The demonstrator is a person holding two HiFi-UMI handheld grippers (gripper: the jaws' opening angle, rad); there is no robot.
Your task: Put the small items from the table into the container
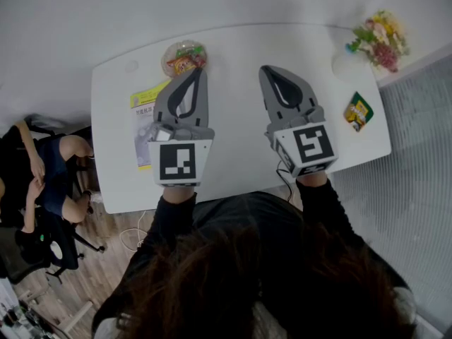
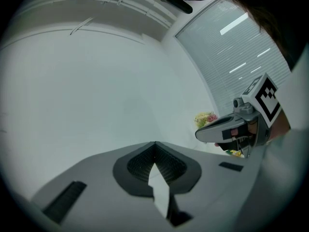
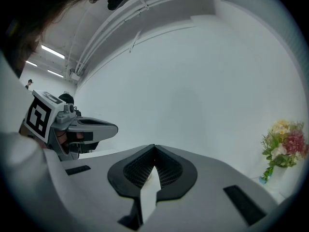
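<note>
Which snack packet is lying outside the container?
The green packet near the table's right edge; the orange one sits inside the clear container at the far edge.

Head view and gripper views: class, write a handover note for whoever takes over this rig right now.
Left gripper: jaws shut, empty, above the white table.
Right gripper: the same.
Clear round container, colourful packets already inside, stands at the far edge by the left gripper's tip.
Left to do: small green snack packet lying at the table's right end.
</note>
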